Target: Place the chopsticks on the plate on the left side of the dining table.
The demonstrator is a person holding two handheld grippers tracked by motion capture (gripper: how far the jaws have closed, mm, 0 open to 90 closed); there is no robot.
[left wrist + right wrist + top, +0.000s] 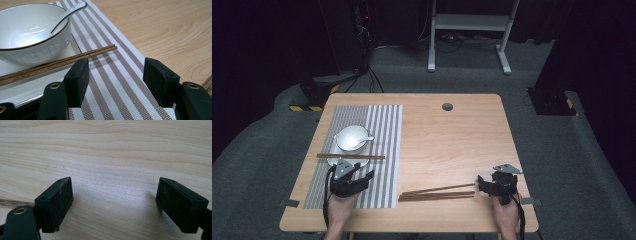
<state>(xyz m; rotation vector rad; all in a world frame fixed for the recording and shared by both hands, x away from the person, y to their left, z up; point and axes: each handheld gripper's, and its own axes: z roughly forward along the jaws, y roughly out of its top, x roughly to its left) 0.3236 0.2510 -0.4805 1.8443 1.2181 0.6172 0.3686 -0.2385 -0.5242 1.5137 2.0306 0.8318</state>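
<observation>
You are holding your left gripper [364,176] at the lower left of the high view, over the near part of the striped mat [382,150]; its jaws are standing wide apart with nothing between them. In the left gripper view the same jaws are rising from the bottom edge over the mat's brown and white stripes [117,82].

Just beyond that gripper a pair of chopsticks [350,157] is lying across a white plate [333,161], with the tips reaching out over the mat. In the left gripper view the chopsticks [57,64] are running from the left edge toward the centre, passing just behind the left jaw. A white bowl [32,32] with a dark rim is sitting on the plate [27,87] at the upper left, and a spoon [68,13] is leaning in it with its handle over the rim.

Your right gripper [484,184] is resting at the lower right of the high view, over bare wooden surface [452,135], its jaws spread wide and gripping nothing. More chopsticks [437,193] are lying loose on the surface just to its left, their near ends close to the jaws. In the right gripper view the open jaws are framing plain wood grain [112,170].
</observation>
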